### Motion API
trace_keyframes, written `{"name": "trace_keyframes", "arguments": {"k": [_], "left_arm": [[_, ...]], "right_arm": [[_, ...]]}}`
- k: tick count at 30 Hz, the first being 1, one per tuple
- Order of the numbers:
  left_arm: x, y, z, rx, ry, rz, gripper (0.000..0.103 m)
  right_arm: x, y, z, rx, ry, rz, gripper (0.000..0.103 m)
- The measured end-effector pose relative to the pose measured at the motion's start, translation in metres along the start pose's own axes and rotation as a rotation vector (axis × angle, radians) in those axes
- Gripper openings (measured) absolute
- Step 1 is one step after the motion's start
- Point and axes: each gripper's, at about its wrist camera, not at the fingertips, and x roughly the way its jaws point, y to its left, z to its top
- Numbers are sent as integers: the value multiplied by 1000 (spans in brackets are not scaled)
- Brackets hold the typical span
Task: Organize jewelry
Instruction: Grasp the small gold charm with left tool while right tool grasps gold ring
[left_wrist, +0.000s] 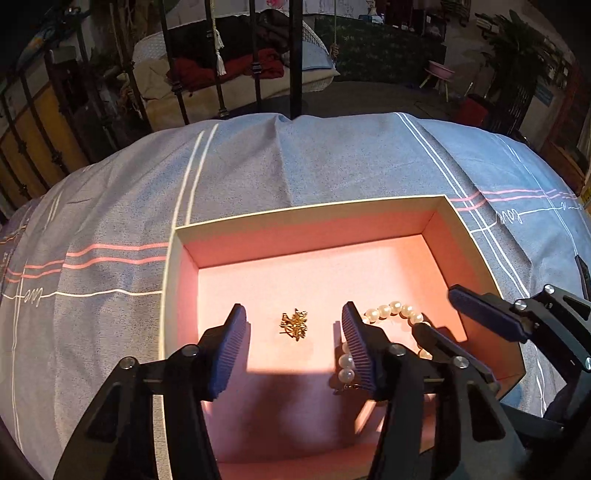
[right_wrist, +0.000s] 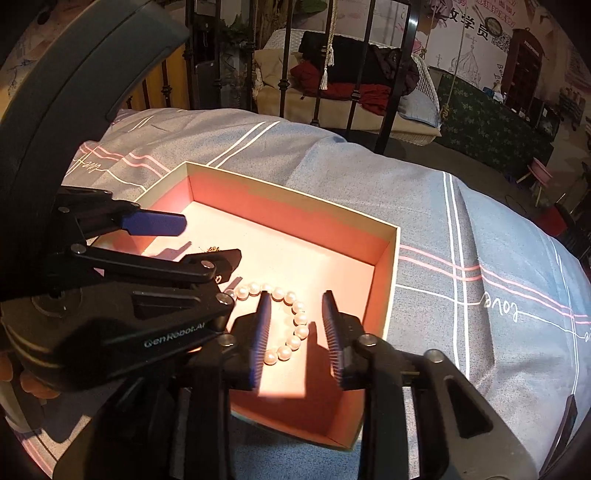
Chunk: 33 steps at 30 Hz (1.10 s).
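A pink-lined open box (left_wrist: 306, 206) (right_wrist: 391, 258) sits on a blue-grey bedcover. On its floor lie a small gold brooch (left_wrist: 294, 324) and a pearl bracelet (left_wrist: 391, 310) (right_wrist: 291, 321). My left gripper (left_wrist: 293, 332) is open and empty over the box, its fingers either side of the brooch without touching it. My right gripper (right_wrist: 297, 325) is open and empty, its fingers straddling part of the pearl bracelet. It shows in the left wrist view (left_wrist: 439, 314) at the right. The left gripper (right_wrist: 210, 240) shows in the right wrist view and mostly hides the brooch there.
The bedcover (left_wrist: 295, 158) (right_wrist: 480, 221) with white and pink stripes surrounds the box. A black metal bed frame (left_wrist: 255, 55) (right_wrist: 395, 74) stands behind. A sofa with red clothes (left_wrist: 229, 70) is beyond it.
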Motion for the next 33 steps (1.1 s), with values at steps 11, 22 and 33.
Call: {"name": "trace_keyframes", "arguments": {"k": [11, 22, 33], "left_arm": [[-79, 32, -48, -57, -140, -47, 66], [-121, 30, -189, -32, -141, -63, 77], [-98, -16, -196, 173, -135, -90, 20]], "right_arm": [[-96, -13, -39, 126, -185, 42, 47], [-118, 8, -159, 185, -95, 58, 54], [-111, 21, -168, 141, -65, 44, 54]]}}
